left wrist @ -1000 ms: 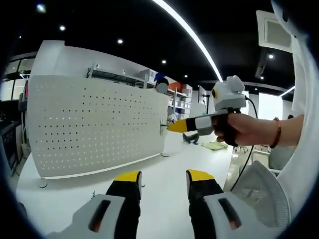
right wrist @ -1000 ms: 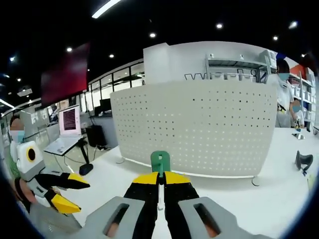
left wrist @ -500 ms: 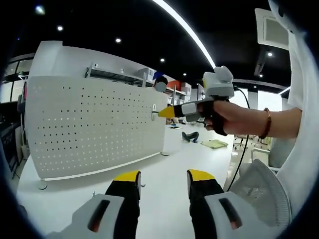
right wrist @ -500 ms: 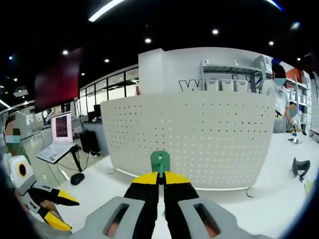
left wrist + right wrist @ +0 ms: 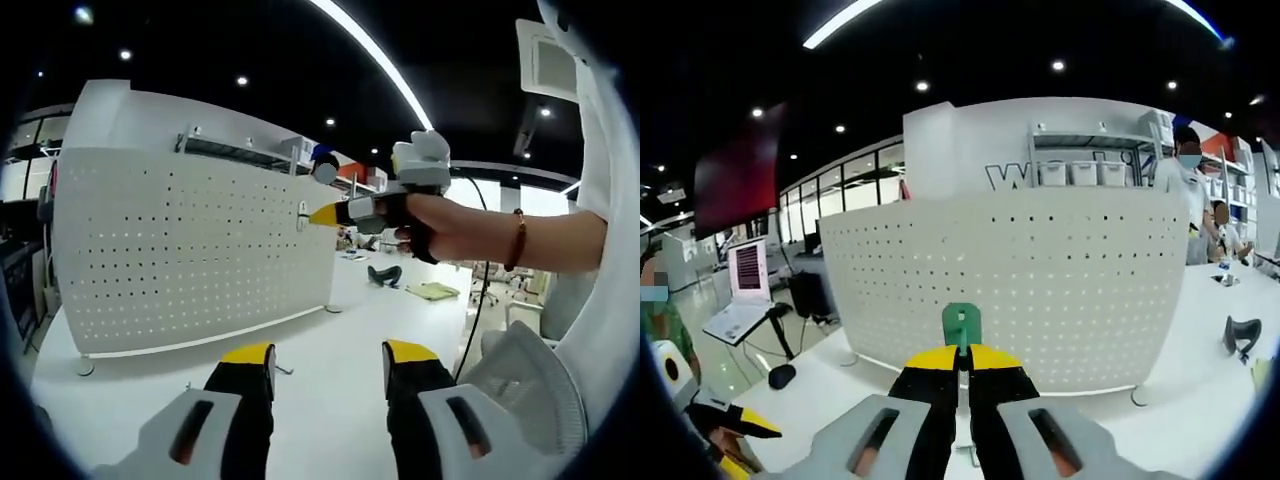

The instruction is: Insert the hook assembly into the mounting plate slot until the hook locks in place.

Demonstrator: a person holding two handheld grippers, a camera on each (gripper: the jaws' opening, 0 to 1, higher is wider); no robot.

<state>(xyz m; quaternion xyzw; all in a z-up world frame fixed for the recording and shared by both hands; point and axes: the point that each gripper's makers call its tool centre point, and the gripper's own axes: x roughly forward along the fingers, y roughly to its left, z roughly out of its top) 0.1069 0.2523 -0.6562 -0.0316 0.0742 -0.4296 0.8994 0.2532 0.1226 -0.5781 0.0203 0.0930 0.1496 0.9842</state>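
White pegboard [image 5: 1030, 285] stands upright on a white bench [image 5: 330, 370], dotted with rows of small holes. In the right gripper view, the right gripper [image 5: 962, 362] has its yellow-tipped fingers [image 5: 930, 360] pressed together on a green hook [image 5: 962, 325], which sticks up and forward past the fingertips, its long axis in line with them and aimed at the board's face. In the left gripper view, a hand [image 5: 440, 225] holds that gripper level near the board's upper right edge, the hook's pale end right at the board. The left gripper [image 5: 330, 362] hangs low over the bench, fingers [image 5: 245, 365] apart, holding nothing.
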